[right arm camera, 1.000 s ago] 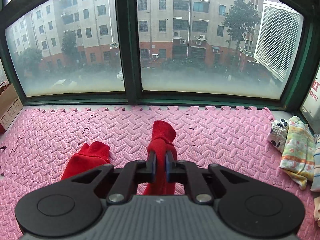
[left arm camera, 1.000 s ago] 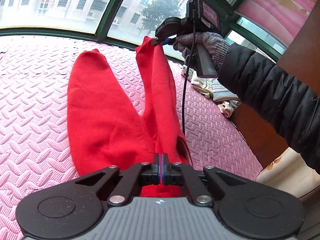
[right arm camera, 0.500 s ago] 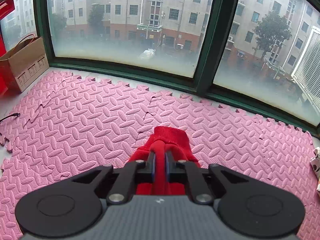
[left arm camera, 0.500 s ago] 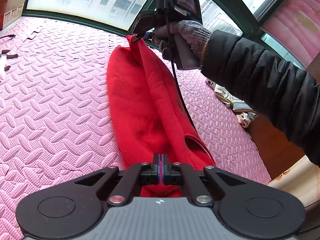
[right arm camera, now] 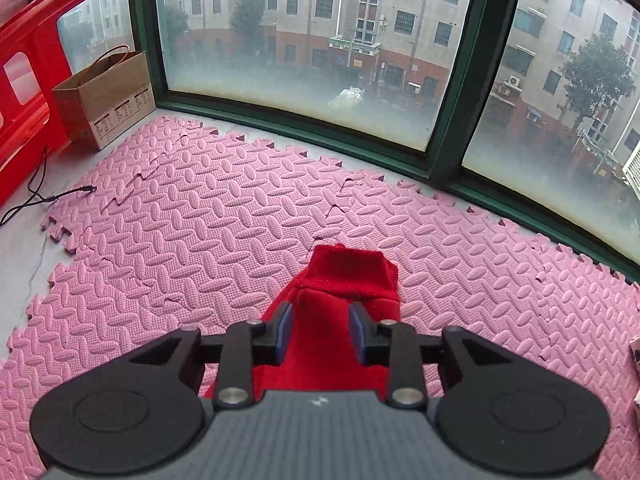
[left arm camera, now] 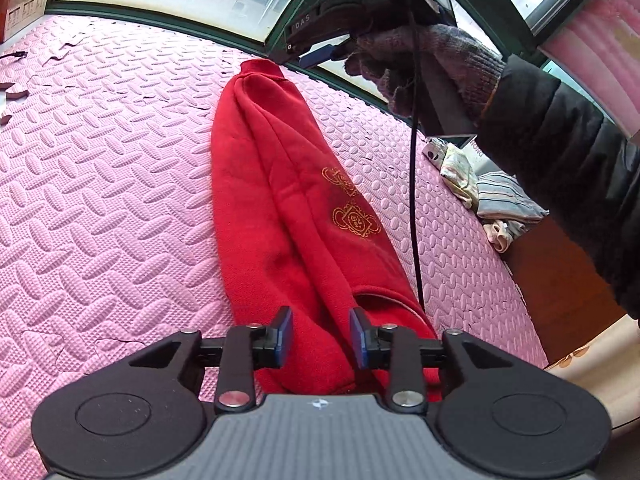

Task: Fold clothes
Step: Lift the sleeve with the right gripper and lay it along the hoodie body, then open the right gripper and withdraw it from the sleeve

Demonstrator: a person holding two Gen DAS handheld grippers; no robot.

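Red trousers (left arm camera: 288,208) lie folded lengthwise, one leg over the other, on the pink foam mat (left arm camera: 100,184), with a gold emblem on the upper leg. My left gripper (left arm camera: 320,338) is open just above the waist end, cloth lying loose between its fingers. In the right wrist view the ribbed red cuffs (right arm camera: 348,268) rest on the mat ahead of my right gripper (right arm camera: 320,336), which is open over the leg ends. The right gripper (left arm camera: 316,50), held by a gloved hand (left arm camera: 420,60), hovers above the cuffs in the left wrist view.
A pile of folded light clothes (left arm camera: 480,196) sits at the mat's right edge beside brown wooden furniture (left arm camera: 560,280). A brown paper bag (right arm camera: 106,96), a red plastic piece (right arm camera: 28,80) and a black cable (right arm camera: 44,196) lie at the far left. Windows bound the mat's far side.
Both grippers have opened and let go of the trousers. The lifted leg now lies flat over the other one, and the right gripper has risen off the cuffs.
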